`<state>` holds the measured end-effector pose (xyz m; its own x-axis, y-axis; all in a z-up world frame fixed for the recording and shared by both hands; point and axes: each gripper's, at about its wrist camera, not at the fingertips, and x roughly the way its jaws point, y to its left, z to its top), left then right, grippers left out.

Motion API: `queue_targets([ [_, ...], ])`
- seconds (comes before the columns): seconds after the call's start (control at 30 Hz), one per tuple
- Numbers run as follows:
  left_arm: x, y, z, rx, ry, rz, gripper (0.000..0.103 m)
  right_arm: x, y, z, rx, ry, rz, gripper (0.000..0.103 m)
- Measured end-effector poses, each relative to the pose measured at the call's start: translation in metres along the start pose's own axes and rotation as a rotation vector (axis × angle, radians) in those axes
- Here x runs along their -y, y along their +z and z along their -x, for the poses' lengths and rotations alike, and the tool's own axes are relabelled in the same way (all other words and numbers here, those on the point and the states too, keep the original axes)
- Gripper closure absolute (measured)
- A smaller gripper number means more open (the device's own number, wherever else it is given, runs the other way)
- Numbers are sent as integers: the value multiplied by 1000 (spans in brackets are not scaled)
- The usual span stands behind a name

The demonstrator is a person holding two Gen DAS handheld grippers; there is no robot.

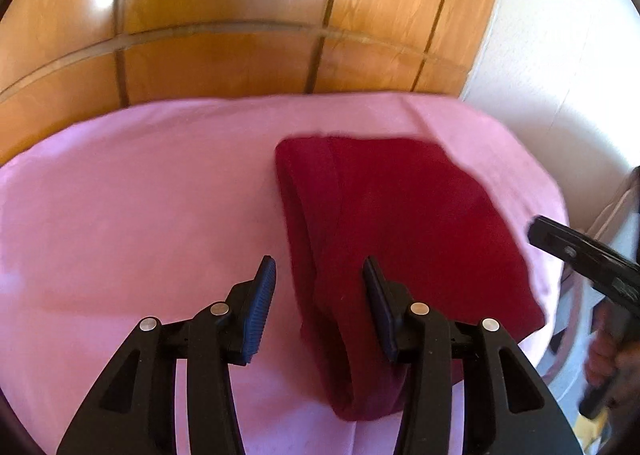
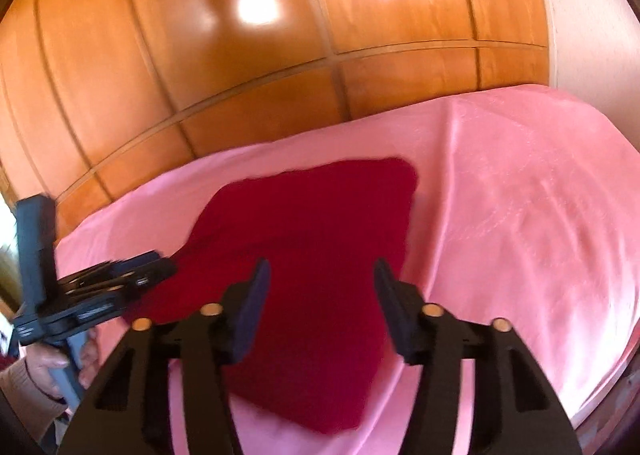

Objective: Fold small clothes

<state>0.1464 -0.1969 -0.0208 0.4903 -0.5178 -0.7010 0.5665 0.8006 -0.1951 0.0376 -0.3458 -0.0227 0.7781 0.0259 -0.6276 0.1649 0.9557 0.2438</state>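
The dark red garment [image 1: 400, 239] lies folded flat on the pink sheet [image 1: 140, 223], a soft knit with a doubled edge along one side. The left gripper [image 1: 320, 275] hovers over its near end, jaws apart, nothing grasped. The right gripper [image 2: 320, 275] hangs above the cloth's middle, likewise released and empty. Behind the bed stands a glossy wooden panelled wardrobe [image 2: 240, 55]; a hand [image 2: 48, 367] clasps the left tool's handle.

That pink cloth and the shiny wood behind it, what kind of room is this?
Probably a bedroom at home, though I can't be sure. A pink sheet covers a soft flat surface like a bed, glossy wooden wardrobe-style panels stand behind it, and a dark red garment lies on the sheet.
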Motion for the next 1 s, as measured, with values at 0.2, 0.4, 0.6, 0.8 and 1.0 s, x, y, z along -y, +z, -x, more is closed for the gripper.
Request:
queue_targets([
  [0.2,2,-10,-9,-2,68,28,53,-33,-42,-23,-34,-159,97,62],
  [0.4,2,-13,34,65,113,65,42,-28,-34,-9,-15,-168,-10,36],
  [0.6,3,-26,70,132,181,90,27,-46,-32,18,51,-264,-58,9],
  [0.8,6,-42,96,191,262,79,10,-67,-29,26,96,-348,-35,3],
  [1.0,7,-46,108,206,310,83,4,-83,-32,29,115,-373,20,2],
])
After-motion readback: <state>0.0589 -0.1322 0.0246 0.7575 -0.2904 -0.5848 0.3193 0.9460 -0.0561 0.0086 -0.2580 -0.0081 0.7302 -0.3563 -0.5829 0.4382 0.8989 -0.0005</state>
